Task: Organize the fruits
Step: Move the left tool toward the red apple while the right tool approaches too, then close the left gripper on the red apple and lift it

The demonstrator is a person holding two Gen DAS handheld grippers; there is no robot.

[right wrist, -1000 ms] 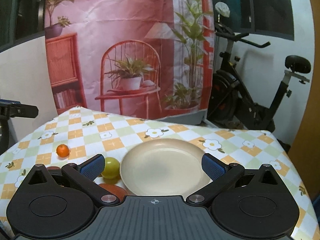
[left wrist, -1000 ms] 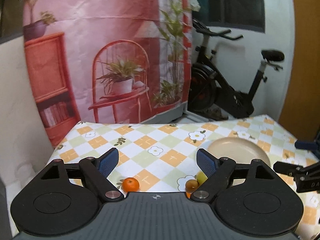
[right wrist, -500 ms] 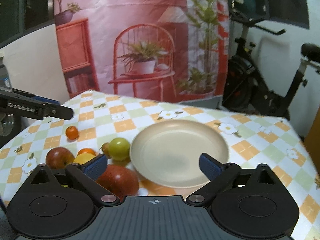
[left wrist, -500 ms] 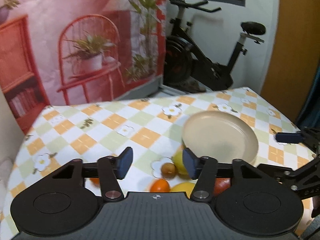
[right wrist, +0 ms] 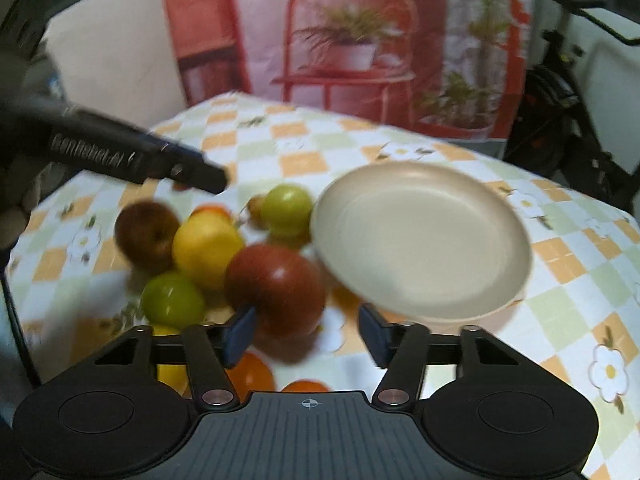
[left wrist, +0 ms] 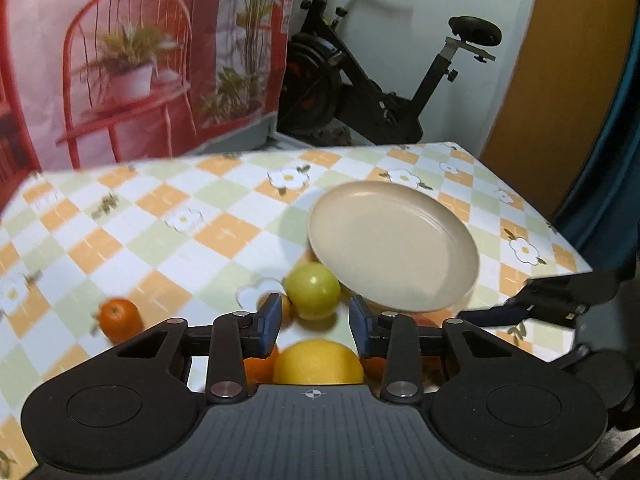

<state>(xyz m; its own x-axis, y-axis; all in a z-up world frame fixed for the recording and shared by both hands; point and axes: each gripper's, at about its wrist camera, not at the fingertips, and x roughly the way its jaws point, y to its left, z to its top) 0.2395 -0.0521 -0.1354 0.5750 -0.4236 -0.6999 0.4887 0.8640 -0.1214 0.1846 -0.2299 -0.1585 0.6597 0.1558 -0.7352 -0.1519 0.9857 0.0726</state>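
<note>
A beige plate (left wrist: 394, 244) (right wrist: 420, 236) lies empty on the checkered tablecloth (left wrist: 200, 236). Fruit is piled at its left. In the left wrist view my left gripper (left wrist: 314, 322) is open, above a yellow fruit (left wrist: 318, 364) and just short of a green apple (left wrist: 312, 290); a small orange (left wrist: 118, 318) lies apart at the left. In the right wrist view my right gripper (right wrist: 306, 330) is open, its jaws either side of a dark red apple (right wrist: 276, 288). Near it lie a yellow fruit (right wrist: 206, 250), two green apples (right wrist: 172, 300) (right wrist: 286, 208) and a brown-red apple (right wrist: 146, 234).
An exercise bike (left wrist: 380, 76) stands behind the table, next to a pink printed backdrop (left wrist: 132, 52). The table's right edge (left wrist: 560, 236) is near the plate. More oranges (right wrist: 250, 372) lie under my right gripper. Each gripper shows in the other's view (right wrist: 132, 156) (left wrist: 552, 300).
Both grippers have moved down and forward toward the fruit pile and narrowed their jaws. The left now points at the green apple, the right at the dark red apple.
</note>
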